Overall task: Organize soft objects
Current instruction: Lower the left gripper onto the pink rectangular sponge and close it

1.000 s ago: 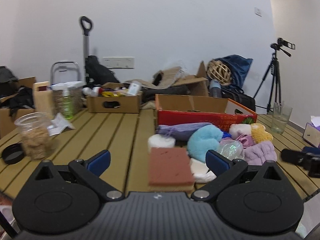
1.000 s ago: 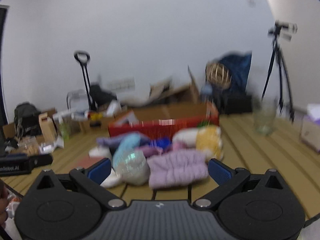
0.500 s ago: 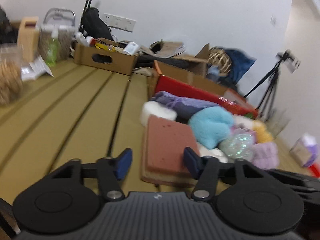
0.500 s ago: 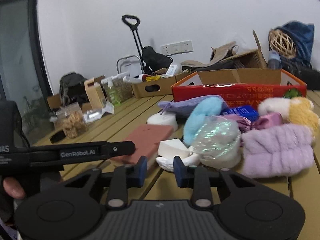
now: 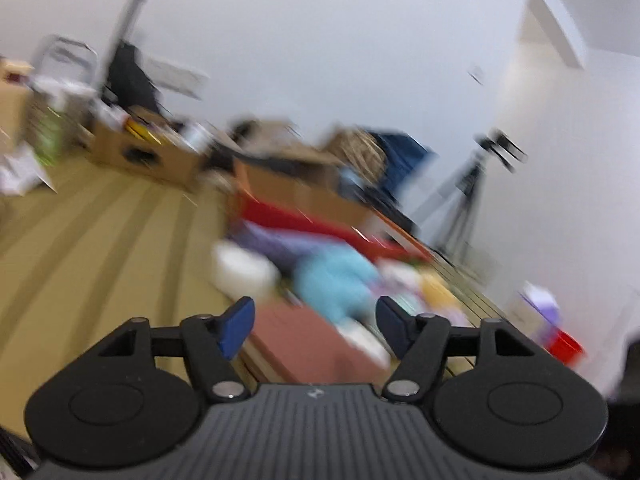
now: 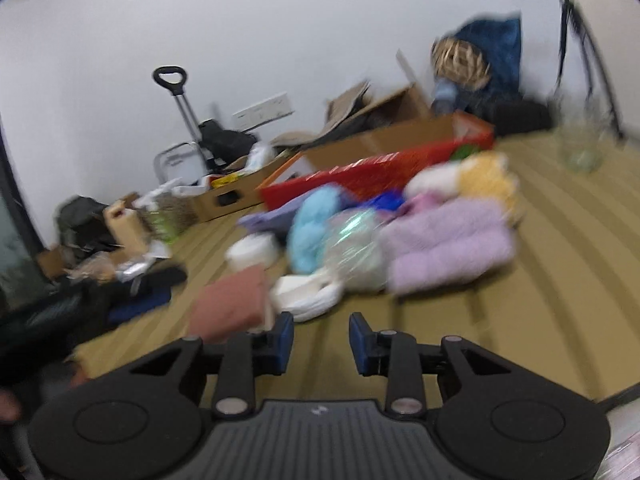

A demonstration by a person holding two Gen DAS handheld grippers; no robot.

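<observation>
Both views are blurred by motion. A pile of soft things lies on the slatted table in front of a red cardboard box (image 6: 372,168): a reddish-brown sponge (image 5: 304,344), a light blue plush (image 5: 336,280), a white round pad (image 5: 240,268), a white cloth (image 6: 308,294), a shiny ball (image 6: 354,246) and a lilac fluffy piece (image 6: 448,244). My left gripper (image 5: 314,320) straddles the near end of the sponge; its jaws are opening and the pads stand clear of it. My right gripper (image 6: 320,340) has a narrow gap, opening slightly, over bare table just short of the white cloth.
A drinking glass (image 6: 580,148) stands at the far right of the table. A brown carton (image 6: 228,196) full of small items sits at the back left with jars and bottles beside it. A tripod (image 5: 464,200) stands beyond the table. A person's hand is at the lower left of the right wrist view.
Both sets of jaws narrowed from wide open; the left ones then widened again around the sponge. The left view has rolled and come closer to the sponge. The right gripper shifted off the white cloth.
</observation>
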